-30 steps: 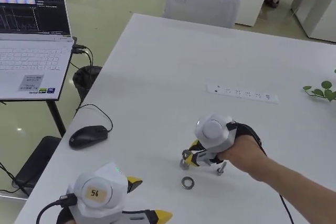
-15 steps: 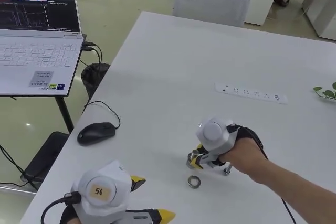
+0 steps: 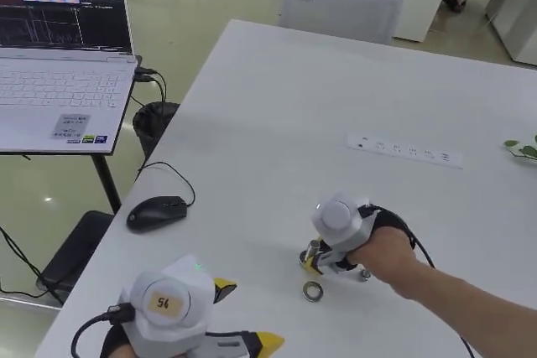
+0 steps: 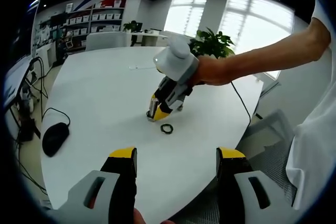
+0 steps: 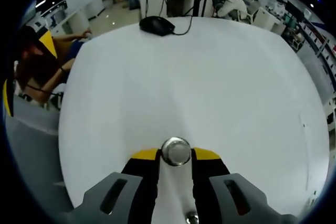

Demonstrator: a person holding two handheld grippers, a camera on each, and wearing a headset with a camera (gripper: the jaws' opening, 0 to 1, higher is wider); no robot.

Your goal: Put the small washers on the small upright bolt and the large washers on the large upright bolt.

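Note:
My right gripper (image 3: 315, 256) is held in a hand at the near middle of the white table (image 3: 277, 123). Its jaws are shut on a round shiny large washer (image 5: 176, 151) at the top of the large upright bolt (image 4: 153, 107). The small upright bolt (image 3: 365, 274) stands just to the right of it, partly hidden by the hand. Another large washer (image 3: 312, 291) lies flat on the table just in front of the gripper, and appears as a dark ring (image 4: 167, 128) in the left gripper view. My left gripper (image 4: 177, 156) hovers open and holds nothing at the table's near edge (image 3: 247, 320).
A black mouse (image 3: 157, 212) with its cable lies at the table's left edge. A white power strip (image 3: 404, 151) lies at the far right. A laptop (image 3: 63, 81) stands on a stand to the left, and a grey chair (image 3: 340, 10) at the far side.
The right gripper has sunk a little toward the table with the washer at the large bolt. The left gripper has stayed put. The head camera has shifted slightly.

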